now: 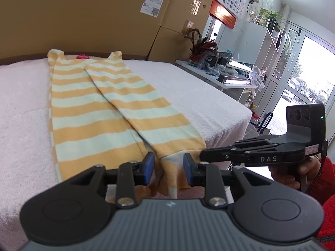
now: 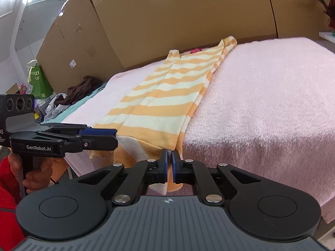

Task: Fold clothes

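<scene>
Here the striped garment [image 1: 100, 104], orange and pale bands, lies lengthwise on the pink, fluffy-covered surface [image 1: 188, 87], folded in along its length so two long panels meet in a crease down the middle, its straps at the far end by the cardboard boxes [image 1: 94, 14]. Its near hem spills over the front edge of the surface. The left gripper [image 1: 168, 168] sits right at that edge with its jaws spread; the hanging hem lies in the gap between the blue pads [image 1: 149, 167], and neither pad presses the cloth. Over on the right side of the hem, the right gripper [image 2: 169, 167] has its jaws pressed almost together, pinching a thin fold of the hem at the garment's right edge, with a bit of orange cloth showing just below them. From the left wrist view that right gripper comes in sideways, held by a hand [image 1: 293, 173] in a red sleeve [image 1: 326, 188]. A small pink thing [image 1: 82, 56] lies at the far neckline, too small to tell what it is. To the left of the surface sits a heap of dark and striped clothes [image 2: 71, 98] and a green bag [image 2: 40, 81].
</scene>
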